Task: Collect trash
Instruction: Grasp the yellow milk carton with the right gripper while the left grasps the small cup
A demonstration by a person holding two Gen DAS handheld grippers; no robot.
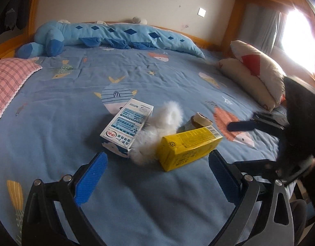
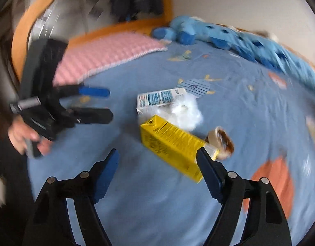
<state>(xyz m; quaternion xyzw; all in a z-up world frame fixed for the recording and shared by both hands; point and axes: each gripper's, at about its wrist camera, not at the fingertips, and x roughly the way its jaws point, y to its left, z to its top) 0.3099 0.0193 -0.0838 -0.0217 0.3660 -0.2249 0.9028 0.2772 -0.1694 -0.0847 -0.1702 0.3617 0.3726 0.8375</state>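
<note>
Both grippers hold nothing, fingers spread wide: the left gripper hovers over the bedspread, the right gripper likewise. At the left gripper's twelve o'clock lies the trash: a yellow carton, a white carton at eleven, crumpled tissue between them, a small cup at one o'clock.

Motion blurs the right wrist view; the white fluff hides part of the small cup.
</note>
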